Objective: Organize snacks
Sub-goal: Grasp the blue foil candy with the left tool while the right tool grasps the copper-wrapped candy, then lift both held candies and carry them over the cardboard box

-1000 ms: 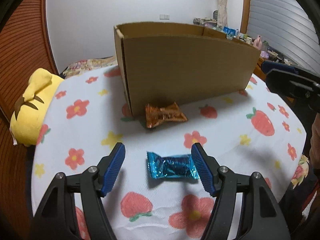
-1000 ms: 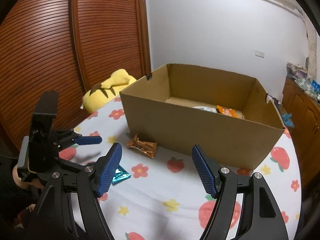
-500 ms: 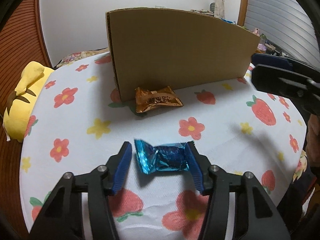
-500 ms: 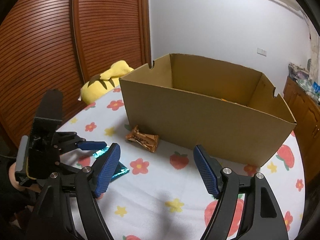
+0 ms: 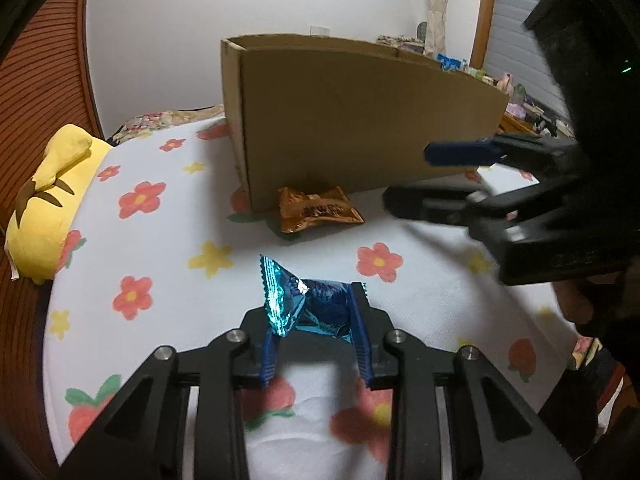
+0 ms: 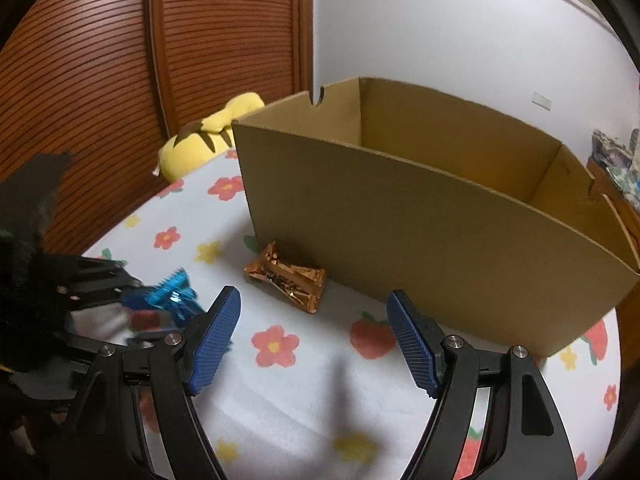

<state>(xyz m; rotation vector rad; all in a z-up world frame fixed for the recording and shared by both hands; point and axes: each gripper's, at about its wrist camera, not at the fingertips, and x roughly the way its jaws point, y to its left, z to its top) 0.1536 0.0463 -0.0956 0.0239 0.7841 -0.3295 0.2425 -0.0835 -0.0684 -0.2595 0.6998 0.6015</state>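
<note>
My left gripper [image 5: 316,332] is shut on a blue foil snack [image 5: 308,306] and holds it just above the flowered tablecloth; the snack also shows in the right wrist view [image 6: 174,294]. An orange-brown foil snack [image 5: 318,212] lies on the cloth against the near wall of the open cardboard box [image 5: 360,128]. In the right wrist view that snack [image 6: 288,282] lies ahead of my right gripper [image 6: 314,338], which is open and empty, low over the cloth. The right gripper [image 5: 456,176] also shows at the right of the left wrist view.
The round table's flowered cloth [image 5: 152,240] drops off at its curved edge on the left. A yellow plush toy [image 5: 48,200] sits at that edge, in front of a slatted wooden door [image 6: 100,60]. A cluttered sideboard [image 5: 516,92] stands behind the box.
My left gripper closed on the blue snack and lifted it slightly off the cloth. My right gripper moved down and closer to the orange-brown snack and the box.
</note>
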